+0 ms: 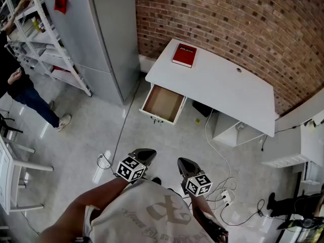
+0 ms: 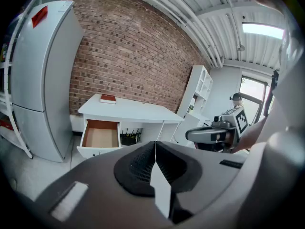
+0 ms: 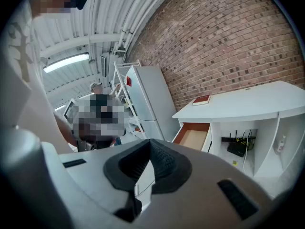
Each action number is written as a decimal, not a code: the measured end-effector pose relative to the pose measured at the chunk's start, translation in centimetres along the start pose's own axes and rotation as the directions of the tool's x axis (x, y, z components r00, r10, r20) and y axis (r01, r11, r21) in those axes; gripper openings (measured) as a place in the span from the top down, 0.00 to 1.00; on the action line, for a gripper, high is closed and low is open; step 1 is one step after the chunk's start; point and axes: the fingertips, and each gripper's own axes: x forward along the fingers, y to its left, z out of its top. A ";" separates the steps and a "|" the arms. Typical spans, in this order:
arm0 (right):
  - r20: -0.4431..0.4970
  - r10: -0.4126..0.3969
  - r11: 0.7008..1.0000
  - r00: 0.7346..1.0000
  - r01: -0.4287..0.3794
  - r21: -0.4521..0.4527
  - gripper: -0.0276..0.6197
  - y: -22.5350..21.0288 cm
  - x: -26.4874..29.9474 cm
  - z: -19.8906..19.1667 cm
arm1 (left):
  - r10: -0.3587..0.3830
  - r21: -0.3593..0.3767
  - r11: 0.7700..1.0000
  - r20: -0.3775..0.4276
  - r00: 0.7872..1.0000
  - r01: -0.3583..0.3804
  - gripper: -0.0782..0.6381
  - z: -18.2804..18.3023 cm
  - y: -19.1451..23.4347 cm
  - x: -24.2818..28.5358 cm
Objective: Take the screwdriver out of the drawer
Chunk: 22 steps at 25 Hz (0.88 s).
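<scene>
Close to the body, the left gripper and the right gripper sit side by side, each with its jaws pressed together on nothing. Well apart from them, at twelve o'clock, the drawer stands pulled out of the white desk. Only its brown floor shows, its far end runs under the desktop, and the screwdriver cannot be made out in any view. Farther off, also near twelve o'clock, a red book lies on the desk beside the brick wall.

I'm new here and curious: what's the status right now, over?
Left gripper and right gripper shut, empty, well back from desk. Drawer open; no screwdriver visible inside. Power strip on floor, right side.
</scene>
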 end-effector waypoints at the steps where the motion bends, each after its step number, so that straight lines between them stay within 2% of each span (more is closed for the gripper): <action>1: 0.004 0.000 1.000 1.000 0.000 -0.003 0.95 0.1 -0.1 0.1 | 0.003 0.000 1.000 0.001 1.000 -0.003 0.88 -0.2 0.0 -0.2; 12: 0.015 0.004 0.999 1.000 -0.004 -0.032 0.95 1.0 -0.5 0.8 | 0.017 -0.001 1.000 0.034 0.999 -0.017 0.88 0.1 0.0 -1.2; 22: 0.027 0.021 1.000 0.999 -0.021 -0.005 0.95 0.9 -0.3 0.4 | 0.041 -0.023 0.999 0.034 0.999 -0.041 0.88 -1.0 0.1 -1.7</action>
